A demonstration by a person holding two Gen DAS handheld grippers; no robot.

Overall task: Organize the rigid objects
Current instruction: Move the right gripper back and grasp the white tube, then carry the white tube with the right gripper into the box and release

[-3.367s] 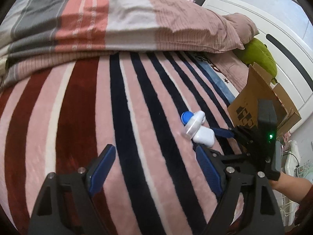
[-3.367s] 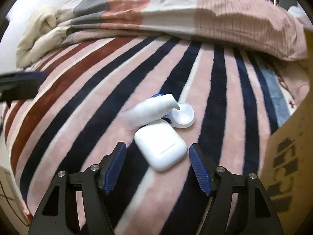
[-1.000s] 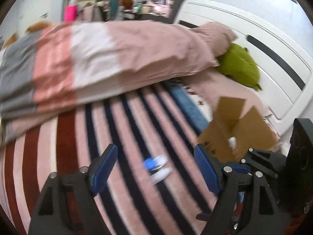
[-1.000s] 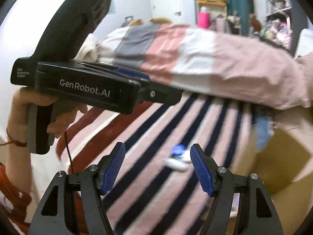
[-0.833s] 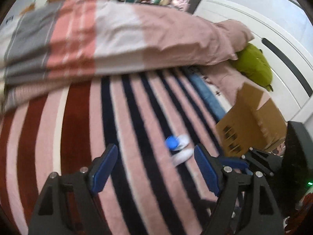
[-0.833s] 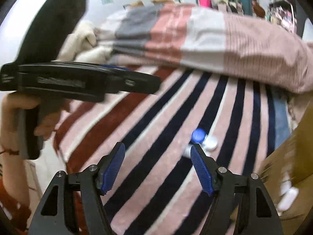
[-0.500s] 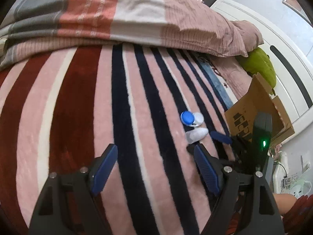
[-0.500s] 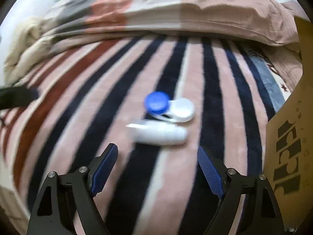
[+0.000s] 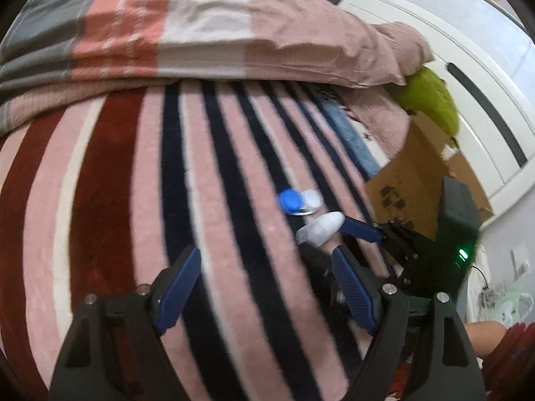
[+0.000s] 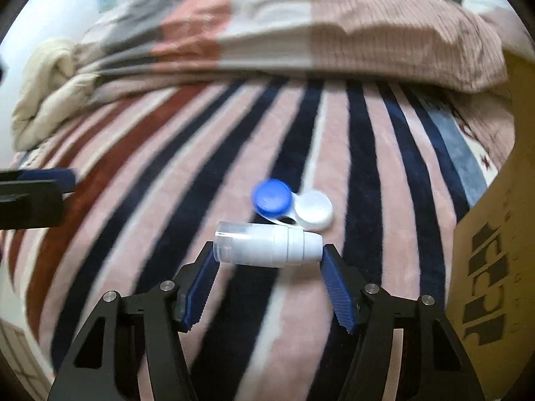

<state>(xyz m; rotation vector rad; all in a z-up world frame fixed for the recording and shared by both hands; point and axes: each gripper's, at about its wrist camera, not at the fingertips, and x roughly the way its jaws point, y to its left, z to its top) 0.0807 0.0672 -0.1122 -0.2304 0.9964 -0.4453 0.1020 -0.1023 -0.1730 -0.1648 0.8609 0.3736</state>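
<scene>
Striped blanket [image 10: 160, 173] is carrying a contact lens case [image 10: 292, 205] beside a cardboard box [image 10: 495, 267]. Right gripper [image 10: 267, 257], jaws just closing, is flanking the small white bottle [image 10: 267, 247], contact unclear. Left gripper [image 9: 264, 284] is hovering apart, empty; only its view is showing a green plush [image 9: 431, 100].

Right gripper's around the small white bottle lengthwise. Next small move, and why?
Probably finish closing, then lift. The right gripper has just been closing; the white bottle lies on the striped blanket between its pads, which look at or near both ends. The cardboard box stands just right, the lens case just behind.
</scene>
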